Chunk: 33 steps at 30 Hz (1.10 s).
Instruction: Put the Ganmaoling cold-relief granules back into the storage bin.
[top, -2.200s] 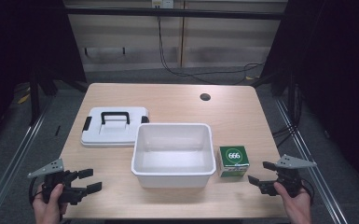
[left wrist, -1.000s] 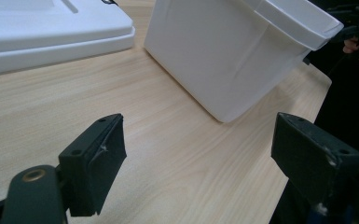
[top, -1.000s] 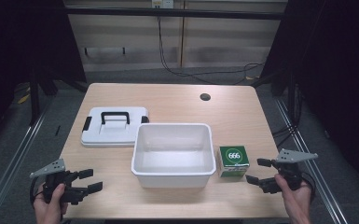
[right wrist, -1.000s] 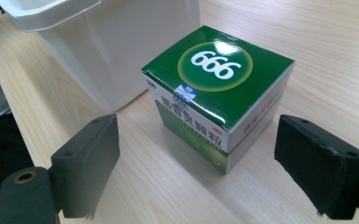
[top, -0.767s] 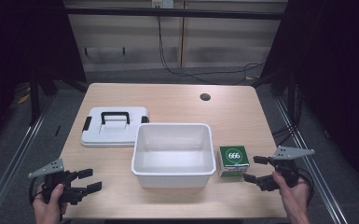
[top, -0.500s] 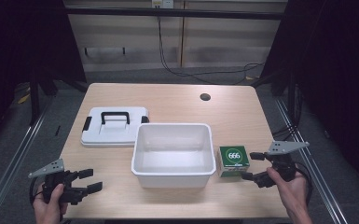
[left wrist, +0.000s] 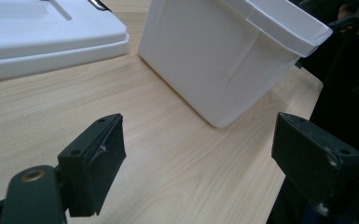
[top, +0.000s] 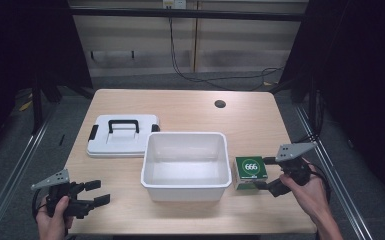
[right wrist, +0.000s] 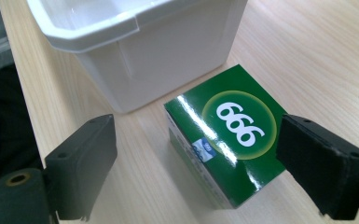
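The green box (right wrist: 224, 144) was flanked by the spread-jawed right gripper (right wrist: 205, 163), its near edge cut off; the left gripper (left wrist: 200, 163) was held agape.

A lab: bare table (top: 190, 107) flanked by metal rails (top: 15, 155)

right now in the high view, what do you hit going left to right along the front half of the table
left gripper → white lid → white bin → green box → right gripper, its jaws open on either side of the box's near end
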Tool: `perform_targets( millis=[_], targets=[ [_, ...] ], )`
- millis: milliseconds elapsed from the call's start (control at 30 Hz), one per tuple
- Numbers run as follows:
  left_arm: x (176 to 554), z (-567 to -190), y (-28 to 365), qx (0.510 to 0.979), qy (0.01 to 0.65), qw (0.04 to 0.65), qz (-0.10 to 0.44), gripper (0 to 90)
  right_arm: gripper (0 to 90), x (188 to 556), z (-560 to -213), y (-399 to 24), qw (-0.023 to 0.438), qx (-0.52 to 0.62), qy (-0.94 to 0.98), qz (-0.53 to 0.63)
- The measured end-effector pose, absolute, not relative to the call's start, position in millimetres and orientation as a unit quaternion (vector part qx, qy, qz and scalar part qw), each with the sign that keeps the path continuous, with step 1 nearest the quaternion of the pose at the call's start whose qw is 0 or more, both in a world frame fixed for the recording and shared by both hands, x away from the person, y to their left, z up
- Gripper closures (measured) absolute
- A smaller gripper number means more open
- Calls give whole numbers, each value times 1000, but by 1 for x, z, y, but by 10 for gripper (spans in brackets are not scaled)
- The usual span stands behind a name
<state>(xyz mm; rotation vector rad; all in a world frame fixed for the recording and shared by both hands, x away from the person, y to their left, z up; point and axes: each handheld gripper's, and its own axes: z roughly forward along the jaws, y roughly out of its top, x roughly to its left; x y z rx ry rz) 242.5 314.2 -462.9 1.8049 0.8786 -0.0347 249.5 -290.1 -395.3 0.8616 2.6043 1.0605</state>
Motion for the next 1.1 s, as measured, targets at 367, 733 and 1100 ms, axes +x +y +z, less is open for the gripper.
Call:
perform_targets(
  millis=[367, 733, 1100],
  targets=[
    [245, -463, 312, 760, 365, 538, -16, 173, 94, 272, -391, -277, 80, 248, 914, 312],
    [246, -463, 311, 761, 366, 536, -18, 173, 92, 292, -390, -276, 56, 229, 935, 264],
    [246, -464, 312, 763, 366, 533, -18, 174, 92, 310, -389, -265, 41, 199, 951, 231]
  ],
)
